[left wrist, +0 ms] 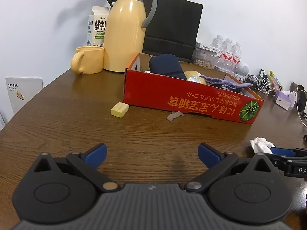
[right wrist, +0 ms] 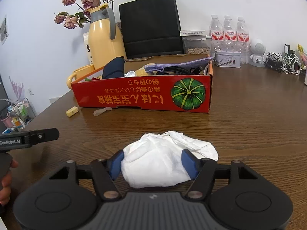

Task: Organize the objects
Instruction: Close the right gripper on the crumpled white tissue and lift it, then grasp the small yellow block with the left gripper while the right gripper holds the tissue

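My right tongs (right wrist: 152, 165) have their blue pads pressed into both sides of the crumpled white tissue (right wrist: 163, 163), which lies on the wooden surface (right wrist: 249, 124) in front of the red box (right wrist: 142, 95), well short of its printed wall. I judge this to be the pick-up step: the wad is pinched but not yet lifted. My left tongs (left wrist: 152, 154) stand wide open with nothing between them, also in front of the red box. Next I would need to raise the tissue over that near wall and let it go among the things already inside. A yellow eraser (left wrist: 120, 109) and a pale scrap (left wrist: 174, 115) lie just beside the box's front.
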Motion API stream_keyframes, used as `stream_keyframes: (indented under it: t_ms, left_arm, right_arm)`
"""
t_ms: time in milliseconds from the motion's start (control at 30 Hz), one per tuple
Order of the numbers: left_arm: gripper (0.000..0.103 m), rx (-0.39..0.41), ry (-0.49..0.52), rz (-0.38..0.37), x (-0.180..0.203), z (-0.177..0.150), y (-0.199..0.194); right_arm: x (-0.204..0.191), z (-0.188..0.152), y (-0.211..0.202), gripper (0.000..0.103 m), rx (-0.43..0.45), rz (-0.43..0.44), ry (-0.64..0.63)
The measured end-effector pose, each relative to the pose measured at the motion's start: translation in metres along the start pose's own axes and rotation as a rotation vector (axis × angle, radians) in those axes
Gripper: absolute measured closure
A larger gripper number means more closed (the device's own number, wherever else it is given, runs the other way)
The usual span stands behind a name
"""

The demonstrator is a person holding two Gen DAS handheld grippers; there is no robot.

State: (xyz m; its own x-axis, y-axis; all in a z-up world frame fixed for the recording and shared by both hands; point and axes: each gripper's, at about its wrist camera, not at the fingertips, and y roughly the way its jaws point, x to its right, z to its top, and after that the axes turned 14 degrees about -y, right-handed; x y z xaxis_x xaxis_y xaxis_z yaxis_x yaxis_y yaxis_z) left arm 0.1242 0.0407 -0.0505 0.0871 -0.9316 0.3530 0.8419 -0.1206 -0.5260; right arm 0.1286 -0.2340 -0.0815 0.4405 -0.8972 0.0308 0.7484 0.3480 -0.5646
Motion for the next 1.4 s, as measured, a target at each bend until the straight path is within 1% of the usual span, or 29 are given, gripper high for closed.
stream_keyframes:
  t_ms: [67, 100, 133, 300, 467, 533, 833, 933, 1033, 1100, 1167, 1333, 1400]
  left_arm:
    - [0.0, -0.002, -0.001, 0.001, 0.0, 0.0, 0.0]
    - [0.0, -0.002, -0.001, 0.002, 0.0, 0.0, 0.001]
    - [0.0, -0.002, -0.001, 0.003, 0.0, 0.0, 0.001]
    - [0.0, -0.004, -0.002, 0.004, 0.0, 0.0, 0.001]
    - [0.0, -0.008, -0.005, 0.008, -0.001, 0.0, 0.003]
    - [0.0, -0.009, -0.005, 0.012, -0.001, -0.001, 0.003]
    - [0.0, -0.011, -0.01, 0.025, -0.002, -0.001, 0.002]
    - [0.0, 0.015, -0.007, 0.031, -0.001, 0.001, 0.001]
    - [0.0, 0.047, 0.022, 0.028, 0.003, 0.009, 0.0]
    - [0.0, 0.075, 0.045, 0.043, 0.005, 0.017, 0.002]
    - [0.0, 0.085, 0.057, 0.066, 0.005, 0.027, 0.01]
    - [0.0, 0.072, 0.044, 0.152, -0.006, 0.053, 0.04]
    - [0.001, 0.049, 0.032, 0.192, -0.011, 0.06, 0.056]
  right_arm:
    - [0.0, 0.0, -0.002, 0.063, 0.017, 0.008, 0.001]
    - [0.0, 0.0, -0.004, 0.07, 0.025, 0.006, 0.004]
    - [0.0, 0.0, -0.005, 0.083, 0.034, 0.002, 0.008]
    - [0.003, -0.002, -0.013, 0.084, 0.077, -0.014, 0.024]
    - [0.001, -0.005, -0.028, 0.085, 0.164, -0.059, 0.016]
    - [0.001, -0.005, -0.032, 0.085, 0.184, -0.078, -0.002]
    - [0.009, 0.002, -0.041, 0.087, 0.218, -0.102, -0.022]
    - [0.009, 0.005, -0.043, 0.087, 0.226, -0.102, -0.038]
    - [0.009, 0.011, -0.043, 0.087, 0.239, -0.101, -0.053]
    - [0.009, 0.016, -0.041, 0.087, 0.248, -0.101, -0.055]
    - [0.008, 0.019, -0.038, 0.087, 0.255, -0.101, -0.059]
    - [0.004, 0.027, -0.027, 0.087, 0.261, -0.102, -0.072]
    - [0.002, 0.028, -0.023, 0.087, 0.259, -0.101, -0.077]
